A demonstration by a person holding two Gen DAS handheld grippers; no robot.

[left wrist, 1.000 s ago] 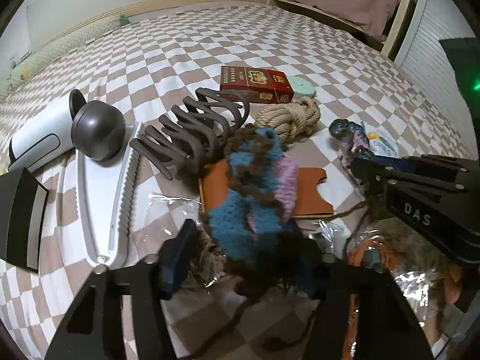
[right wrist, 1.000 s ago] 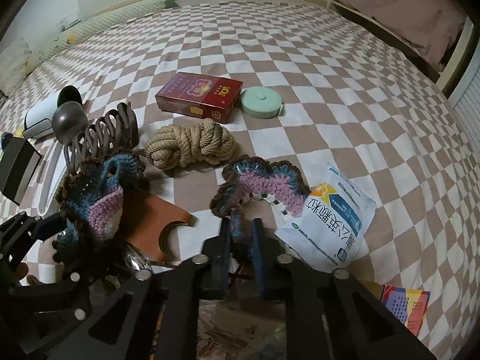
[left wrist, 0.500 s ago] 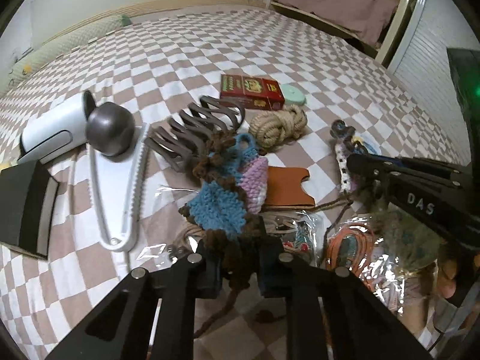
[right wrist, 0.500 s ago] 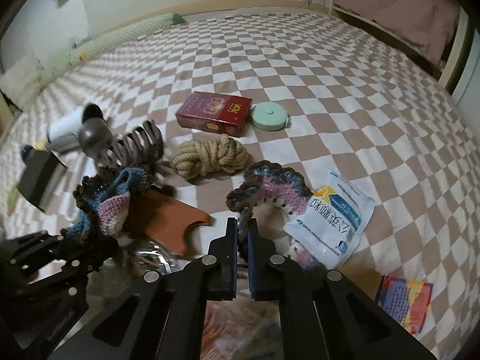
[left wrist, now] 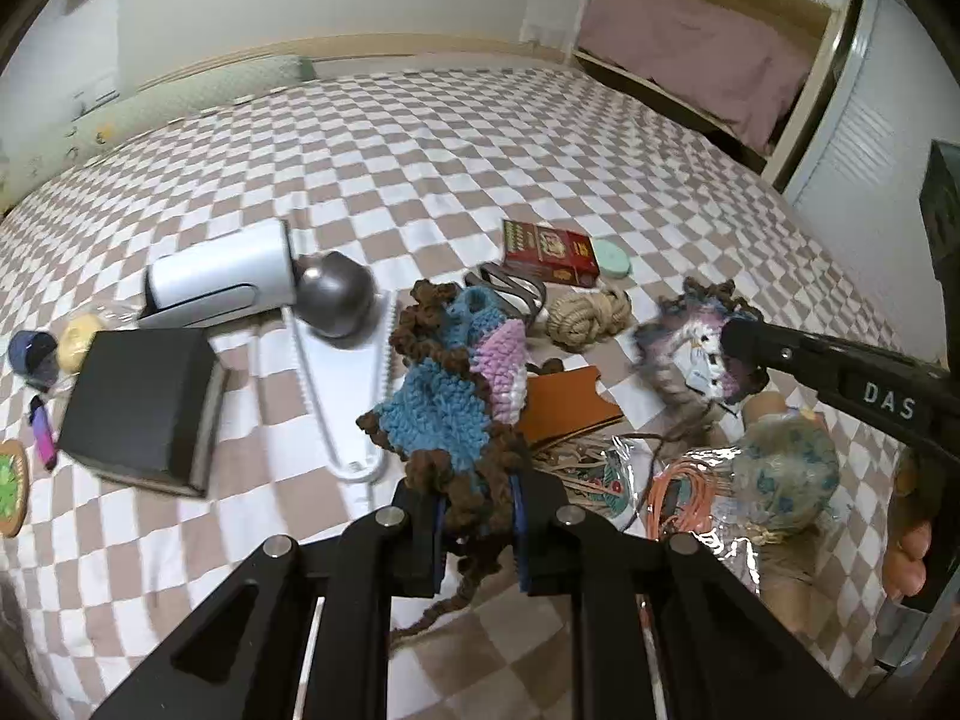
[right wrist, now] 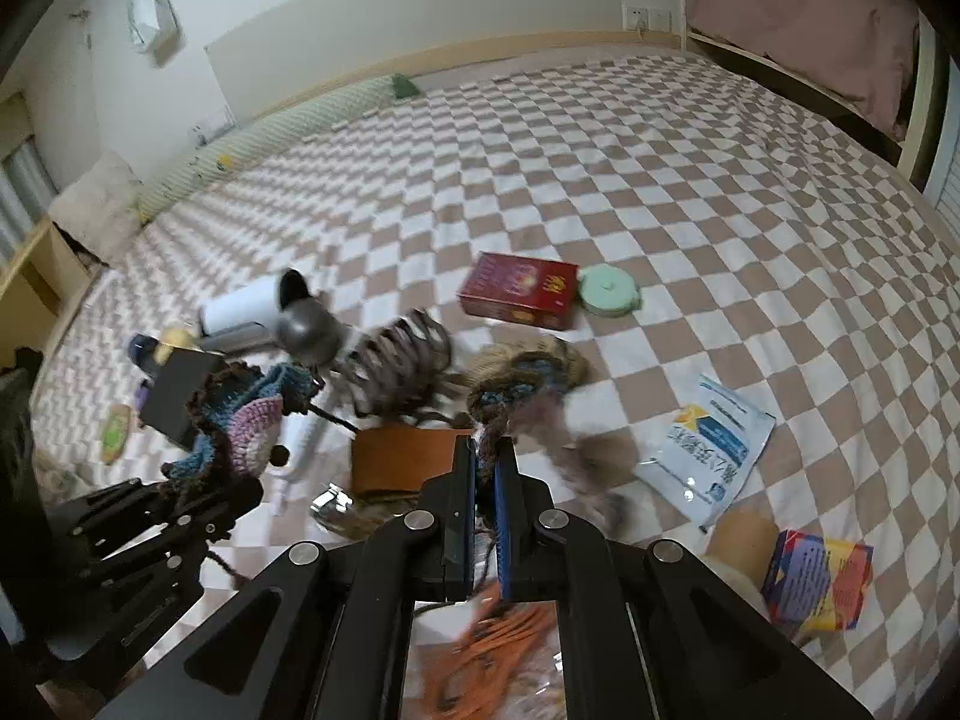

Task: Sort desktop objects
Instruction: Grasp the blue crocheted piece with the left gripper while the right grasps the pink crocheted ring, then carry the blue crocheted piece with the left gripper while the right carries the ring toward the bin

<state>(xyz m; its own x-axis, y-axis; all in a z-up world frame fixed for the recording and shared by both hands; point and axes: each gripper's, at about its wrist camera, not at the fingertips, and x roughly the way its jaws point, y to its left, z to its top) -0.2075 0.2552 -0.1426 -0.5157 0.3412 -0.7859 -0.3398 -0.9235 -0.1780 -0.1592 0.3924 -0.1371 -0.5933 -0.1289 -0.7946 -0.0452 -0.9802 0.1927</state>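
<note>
Both crochet pieces (left wrist: 456, 384) (right wrist: 528, 384) now higher off the bedspread (right wrist: 600, 180), fingers (left wrist: 420, 528) (right wrist: 507, 516) clamped.

We see a home bedroom: a checkered bedspread (right wrist: 690, 180), a bunk (left wrist: 690, 54) with pink bedding, a wall socket (right wrist: 645, 17).

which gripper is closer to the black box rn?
Left. The left gripper, shut on a blue crochet piece, sits just right of the black box; the right gripper is farther right, past the orange card.
</note>
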